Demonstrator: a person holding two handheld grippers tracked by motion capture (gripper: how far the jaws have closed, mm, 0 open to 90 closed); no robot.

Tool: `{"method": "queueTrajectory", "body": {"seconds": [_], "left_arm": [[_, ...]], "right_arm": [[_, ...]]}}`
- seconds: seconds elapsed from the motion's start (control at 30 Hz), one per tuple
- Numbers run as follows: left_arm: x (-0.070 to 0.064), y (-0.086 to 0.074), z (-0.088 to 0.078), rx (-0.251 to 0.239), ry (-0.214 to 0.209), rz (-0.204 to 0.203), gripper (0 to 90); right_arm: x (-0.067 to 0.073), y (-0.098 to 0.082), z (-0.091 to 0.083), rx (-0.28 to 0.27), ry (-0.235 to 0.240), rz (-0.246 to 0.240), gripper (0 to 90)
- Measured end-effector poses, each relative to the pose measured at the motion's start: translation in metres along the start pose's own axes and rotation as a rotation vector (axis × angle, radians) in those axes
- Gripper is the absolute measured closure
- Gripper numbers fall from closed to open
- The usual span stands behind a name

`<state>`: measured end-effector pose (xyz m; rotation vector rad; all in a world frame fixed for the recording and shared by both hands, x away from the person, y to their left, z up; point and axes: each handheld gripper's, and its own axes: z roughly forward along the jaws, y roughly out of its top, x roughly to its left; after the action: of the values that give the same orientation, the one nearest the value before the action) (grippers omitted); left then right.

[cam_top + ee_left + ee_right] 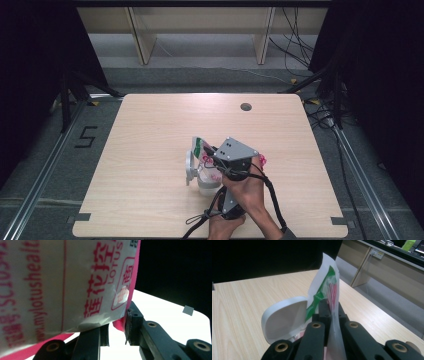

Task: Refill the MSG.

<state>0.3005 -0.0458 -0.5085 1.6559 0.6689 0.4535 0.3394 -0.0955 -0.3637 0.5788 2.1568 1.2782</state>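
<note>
Lab/recording rig: bare wood table (pixel 150 150), black curtains (pixel 380 75), floor rails (pixel 45 170), loose cables (pixel 295 45).

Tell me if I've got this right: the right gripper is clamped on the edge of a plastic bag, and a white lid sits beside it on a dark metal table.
Not quite. The right gripper does clamp the plastic bag beside the white lid, but the table is light wood, as the high view shows.

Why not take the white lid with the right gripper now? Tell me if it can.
Probably not yet. The right gripper is shut on the packet, so its jaws are taken; the white lid stands close beside, but it must likely let go first.
</note>
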Motion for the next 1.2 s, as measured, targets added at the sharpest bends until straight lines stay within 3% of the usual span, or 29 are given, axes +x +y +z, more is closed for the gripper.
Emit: {"method": "queueTrajectory", "body": {"seconds": [0.07, 0.1, 0.13, 0.17, 0.37, 0.4, 0.43, 0.47, 0.83, 1.2], "left_arm": [[0.0001, -0.0001, -0.0002, 0.004, 0.0, -0.004, 75.7], [0.0016, 0.0001, 0.0006, 0.011, -0.033, 0.016, 75.7], [0.0019, 0.0001, 0.0007, 0.012, -0.029, 0.021, 75.6], [0.0016, 0.0001, 0.0006, 0.007, -0.033, 0.017, 75.7], [0.0012, 0.0001, 0.0005, 0.004, -0.038, 0.012, 75.6], [0.0003, -0.0002, -0.0005, 0.006, -0.002, 0.003, 75.6], [0.0, 0.0, -0.0003, 0.0, -0.001, -0.004, 75.7], [0.001, 0.0004, 0.0007, -0.002, -0.037, 0.005, 75.6], [0.0017, -0.0002, 0.0017, 0.016, -0.036, 0.012, 75.6], [0.001, 0.0026, 0.0, 0.002, -0.037, 0.01, 75.7]], "right_arm": [[-0.0002, -0.0003, 0.0005, 0.003, 0.002, -0.001, 89.7], [0.0006, -0.0004, 0.0011, 0.004, -0.004, -0.007, 89.7], [0.0029, -0.0006, 0.001, 0.011, -0.009, 0.008, 89.7], [0.0023, -0.0001, 0.0012, 0.012, -0.004, -0.011, 89.7], [0.0018, -0.0003, 0.0012, 0.006, -0.004, -0.012, 89.7], [0.0014, -0.0001, 0.0012, 0.006, -0.006, -0.009, 89.7], [0.0007, -0.0001, 0.0011, 0.004, 0.0, -0.006, 89.7], [0.0005, 0.0, 0.0007, 0.004, -0.003, -0.001, 89.7], [0.0001, -0.0015, 0.0036, 0.013, -0.008, -0.01, 89.7], [0.0016, 0.0015, 0.0011, 0.003, -0.004, -0.008, 89.7]]}}
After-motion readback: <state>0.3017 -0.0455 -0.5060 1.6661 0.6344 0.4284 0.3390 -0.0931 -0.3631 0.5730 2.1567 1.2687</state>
